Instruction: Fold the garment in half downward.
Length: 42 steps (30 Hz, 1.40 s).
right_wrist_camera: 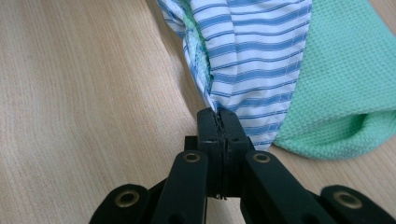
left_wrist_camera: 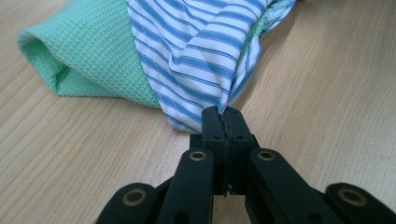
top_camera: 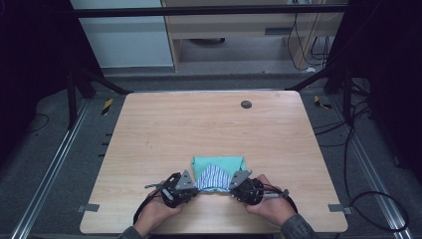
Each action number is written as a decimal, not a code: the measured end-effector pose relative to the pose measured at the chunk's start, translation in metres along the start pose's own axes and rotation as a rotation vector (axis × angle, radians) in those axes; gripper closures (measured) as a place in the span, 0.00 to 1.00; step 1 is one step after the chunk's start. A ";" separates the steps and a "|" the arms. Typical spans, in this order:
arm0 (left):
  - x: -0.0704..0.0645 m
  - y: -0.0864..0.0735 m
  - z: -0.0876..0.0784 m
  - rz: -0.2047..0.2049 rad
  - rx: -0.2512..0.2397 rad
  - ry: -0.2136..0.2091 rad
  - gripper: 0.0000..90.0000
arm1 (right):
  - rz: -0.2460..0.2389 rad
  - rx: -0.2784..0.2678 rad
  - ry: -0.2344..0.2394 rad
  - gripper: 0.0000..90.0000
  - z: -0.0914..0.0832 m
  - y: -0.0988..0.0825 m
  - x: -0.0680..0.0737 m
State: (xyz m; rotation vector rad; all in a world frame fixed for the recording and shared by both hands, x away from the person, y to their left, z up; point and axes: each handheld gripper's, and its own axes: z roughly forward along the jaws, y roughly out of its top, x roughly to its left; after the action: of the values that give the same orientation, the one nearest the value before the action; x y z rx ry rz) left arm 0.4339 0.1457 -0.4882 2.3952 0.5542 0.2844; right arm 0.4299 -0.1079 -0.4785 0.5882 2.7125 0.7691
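Note:
A folded cloth (top_camera: 217, 171) lies near the table's front edge, green waffle weave on one side and blue-and-white stripes on the other. My left gripper (top_camera: 193, 184) pinches its near left corner. In the left gripper view the gripper (left_wrist_camera: 223, 112) is shut on the striped cloth (left_wrist_camera: 201, 51), with green weave (left_wrist_camera: 88, 51) to the left. My right gripper (top_camera: 234, 186) holds the near right corner. In the right gripper view the gripper (right_wrist_camera: 218, 114) is clamped on the striped cloth (right_wrist_camera: 257, 51), with green weave (right_wrist_camera: 345, 79) at right. The striped part rises slightly between the grippers.
The wooden table (top_camera: 199, 124) has a small dark round insert (top_camera: 246, 104) at the back. Black frame legs and cables stand beyond the table's far corners. Metal rails run along both sides on the floor.

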 end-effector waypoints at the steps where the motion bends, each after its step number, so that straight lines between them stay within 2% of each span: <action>1: 0.000 0.000 0.000 0.000 -0.001 0.000 1.00 | 0.002 0.001 0.001 0.99 0.000 0.000 0.000; 8: -0.002 0.001 -0.002 -0.003 0.000 -0.001 0.99 | 0.007 -0.004 0.003 0.99 0.000 -0.001 -0.001; 12: -0.003 0.001 -0.004 -0.022 -0.019 -0.007 0.96 | 0.016 -0.021 -0.002 0.96 -0.002 -0.002 -0.001; 13: -0.003 0.000 -0.005 -0.027 -0.025 -0.006 0.94 | 0.021 -0.028 -0.004 0.92 -0.004 -0.003 -0.002; 16: -0.003 -0.001 -0.007 -0.044 -0.038 0.005 0.84 | 0.030 -0.036 -0.013 0.87 -0.006 -0.004 -0.002; 17: -0.001 -0.002 -0.010 -0.068 -0.051 0.007 0.82 | 0.044 -0.046 -0.021 0.80 -0.009 -0.007 -0.003; 20: 0.002 -0.004 -0.015 -0.103 -0.069 0.006 0.73 | 0.063 -0.053 -0.033 0.71 -0.013 -0.011 -0.005; 24: 0.004 -0.006 -0.020 -0.128 -0.082 0.023 0.59 | 0.097 -0.056 -0.049 0.59 -0.018 -0.017 -0.008; 25: 0.005 -0.007 -0.025 -0.150 -0.092 0.032 0.56 | 0.105 -0.059 -0.054 0.55 -0.020 -0.018 -0.009; 26: 0.005 -0.007 -0.025 -0.150 -0.092 0.032 0.52 | 0.105 -0.059 -0.054 0.55 -0.020 -0.018 -0.009; 29: 0.011 -0.008 -0.034 -0.175 -0.099 0.067 0.38 | 0.127 -0.077 -0.087 0.37 -0.026 -0.025 -0.014; 30: 0.011 -0.008 -0.034 -0.175 -0.099 0.067 0.34 | 0.127 -0.077 -0.087 0.37 -0.026 -0.025 -0.014; 31: 0.017 -0.008 -0.039 -0.176 -0.100 0.100 0.30 | 0.143 -0.094 -0.122 0.28 -0.030 -0.029 -0.019; 32: 0.017 -0.008 -0.039 -0.176 -0.100 0.100 0.27 | 0.153 -0.100 -0.142 0.22 -0.031 -0.031 -0.022; 33: 0.025 -0.009 -0.042 -0.208 -0.103 0.131 0.23 | 0.180 -0.100 -0.161 0.20 -0.032 -0.033 -0.026; 35: 0.034 -0.010 -0.045 -0.244 -0.107 0.149 0.16 | 0.221 -0.111 -0.190 0.15 -0.034 -0.038 -0.035; 37: 0.042 -0.012 -0.049 -0.260 -0.107 0.166 0.14 | 0.276 -0.114 -0.213 0.12 -0.035 -0.043 -0.043; 38: 0.042 -0.012 -0.049 -0.260 -0.107 0.166 0.14 | 0.276 -0.114 -0.213 0.12 -0.035 -0.043 -0.043; 39: 0.051 -0.014 -0.052 -0.274 -0.111 0.178 0.13 | 0.312 -0.122 -0.225 0.10 -0.035 -0.048 -0.050; 42: 0.063 -0.017 -0.054 -0.284 -0.097 0.194 0.11 | 0.355 -0.128 -0.232 0.09 -0.035 -0.052 -0.059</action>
State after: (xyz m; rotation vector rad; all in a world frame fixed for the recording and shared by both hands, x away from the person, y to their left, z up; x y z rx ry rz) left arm 0.4658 0.2165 -0.4541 2.1745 0.9376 0.4091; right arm 0.4537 -0.1908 -0.4700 1.0738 2.3568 0.8859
